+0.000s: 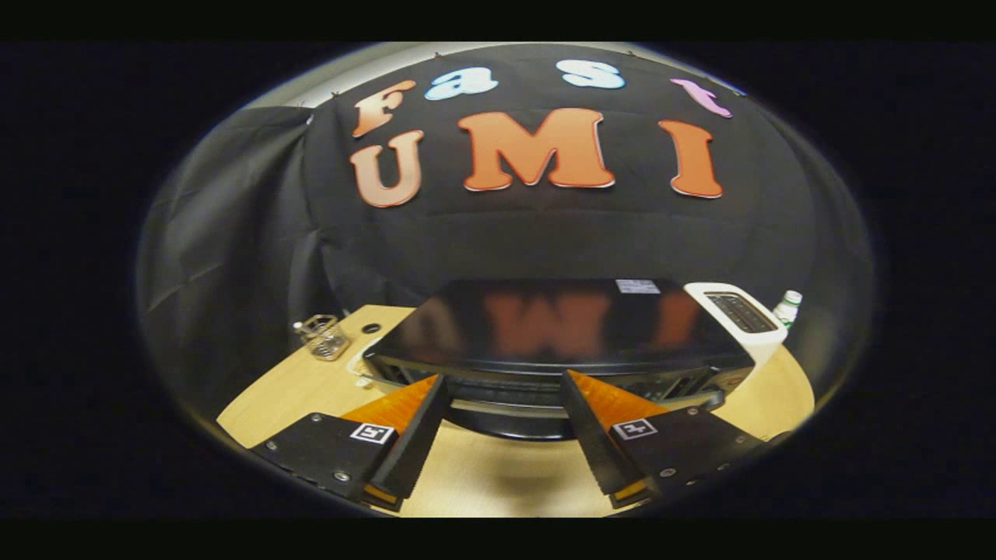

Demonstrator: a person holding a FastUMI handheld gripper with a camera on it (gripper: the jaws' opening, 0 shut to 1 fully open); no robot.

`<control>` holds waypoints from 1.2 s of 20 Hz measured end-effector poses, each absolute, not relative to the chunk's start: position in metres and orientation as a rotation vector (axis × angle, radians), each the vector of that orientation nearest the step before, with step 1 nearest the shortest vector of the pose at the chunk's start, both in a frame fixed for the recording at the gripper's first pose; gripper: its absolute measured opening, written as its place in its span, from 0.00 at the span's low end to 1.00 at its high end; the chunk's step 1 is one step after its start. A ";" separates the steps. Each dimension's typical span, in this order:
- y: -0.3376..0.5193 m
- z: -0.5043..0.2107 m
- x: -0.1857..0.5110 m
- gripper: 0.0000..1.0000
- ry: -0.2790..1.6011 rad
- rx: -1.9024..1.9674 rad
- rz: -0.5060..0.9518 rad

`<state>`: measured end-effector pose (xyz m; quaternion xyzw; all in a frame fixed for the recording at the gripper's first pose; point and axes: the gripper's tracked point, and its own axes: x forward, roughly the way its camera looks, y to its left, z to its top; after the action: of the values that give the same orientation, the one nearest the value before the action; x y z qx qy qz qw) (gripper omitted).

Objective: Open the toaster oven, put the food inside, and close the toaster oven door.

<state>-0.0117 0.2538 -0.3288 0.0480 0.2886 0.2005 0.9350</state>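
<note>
Wood shows between the two fingers, because nothing sits there yet. It is the pale table [296, 389], and the gripper [503, 383] hangs just above it with its fingers spread wide apart. They hold nothing at all.

Right ahead of the fingertips is the toaster oven [556, 330]. It is black and shiny, and it sits low and wide on the table. Its long side runs from left to right, straight across the way the fingers point. Both fingertips reach up to its front edge. A long handle bar [506, 406] runs along that front, also from left to right, and it passes across the gap between the fingers. I cannot tell if the fingers touch it. The door looks closed, so I think opening it is the first job, and it is not done yet. To do that, the fingers likely need to close over the bar from above and below, or hook it and pull.

I cannot pick out any food in this view.

Beyond the oven, on its right, stands a white toaster [743, 315] with slots on top. A small bottle [787, 307] with a green cap peeks out just past it. Off to the left, well apart from the oven, a clear glass holder [325, 336] sits near the table's far edge.
</note>
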 end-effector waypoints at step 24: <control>0.254 -0.448 -0.128 0.83 1.061 0.205 0.487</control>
<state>-0.1276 0.2543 -0.4476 0.0965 0.4998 0.2294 0.8296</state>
